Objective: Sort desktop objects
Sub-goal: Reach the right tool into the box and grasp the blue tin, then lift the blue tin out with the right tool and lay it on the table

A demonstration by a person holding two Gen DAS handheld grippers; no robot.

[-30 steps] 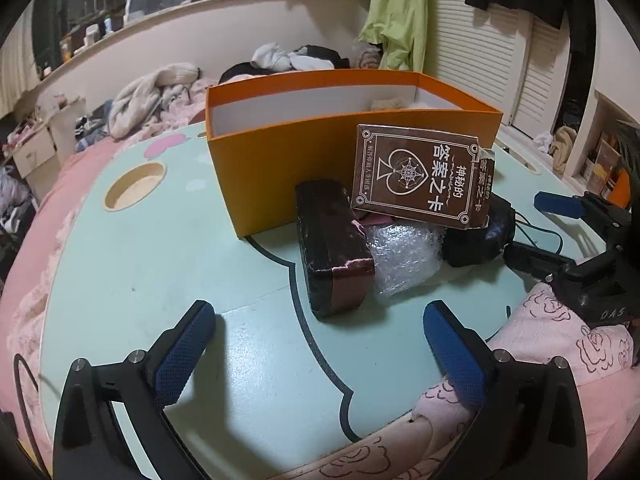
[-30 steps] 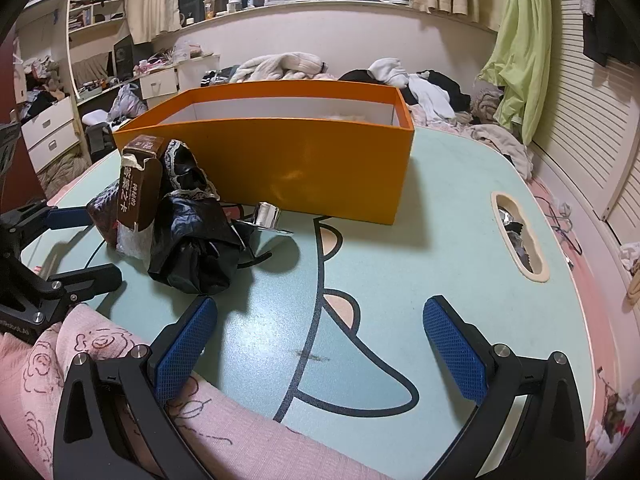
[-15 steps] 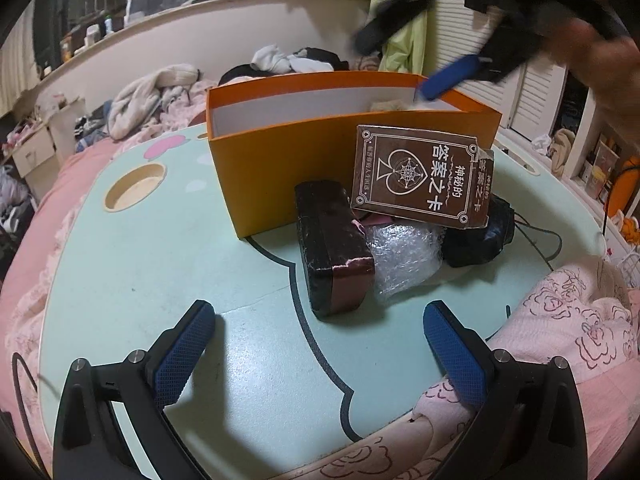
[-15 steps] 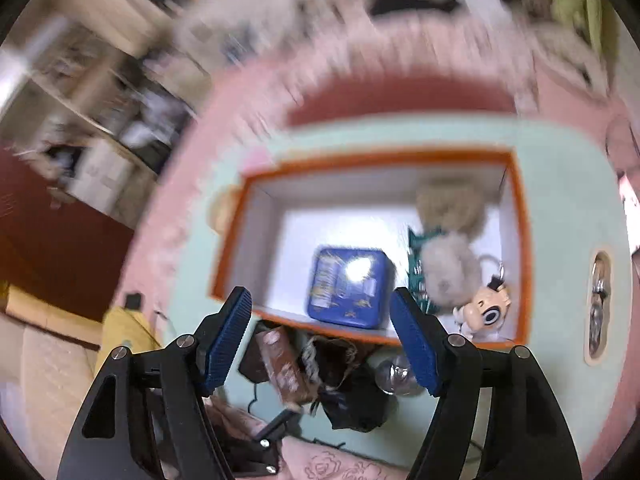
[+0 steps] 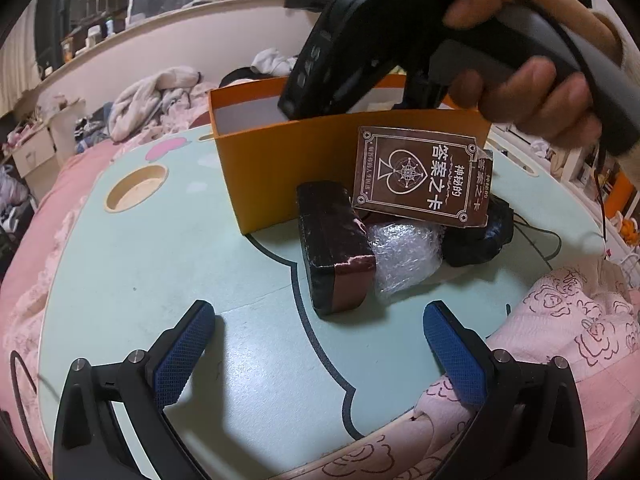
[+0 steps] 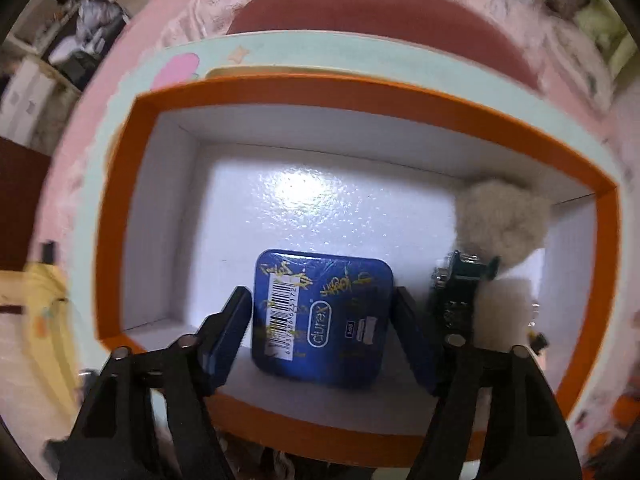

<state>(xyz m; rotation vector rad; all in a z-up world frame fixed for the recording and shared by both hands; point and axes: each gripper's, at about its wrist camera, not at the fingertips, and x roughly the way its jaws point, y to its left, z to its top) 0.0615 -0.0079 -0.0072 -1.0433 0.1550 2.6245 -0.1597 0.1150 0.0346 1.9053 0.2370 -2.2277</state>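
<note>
An orange box (image 5: pixel 288 168) stands on the mint table (image 5: pixel 160 248); in the right wrist view I look straight down into it (image 6: pixel 360 92). A blue tin (image 6: pixel 320 320) lies on its white floor. My right gripper (image 6: pixel 324 336) is open, lowered into the box with a finger on each side of the tin, not gripping it. In front of the box lie a dark red case (image 5: pixel 332 244), a brown card box (image 5: pixel 420 176), bubble wrap (image 5: pixel 404 252) and a black bundle (image 5: pixel 480 236). My left gripper (image 5: pixel 316 356) is open and empty, low over the table before them.
In the box's right end lie a beige fluffy item (image 6: pixel 500 216) and a green circuit board (image 6: pixel 456 292). The hand holding the right gripper (image 5: pixel 520 60) fills the upper right of the left wrist view. A pink floral cloth (image 5: pixel 560 320) covers the table's near right edge.
My right gripper rose from the table edge, swung over the orange box and came down around the blue tin. The left gripper has not moved.
</note>
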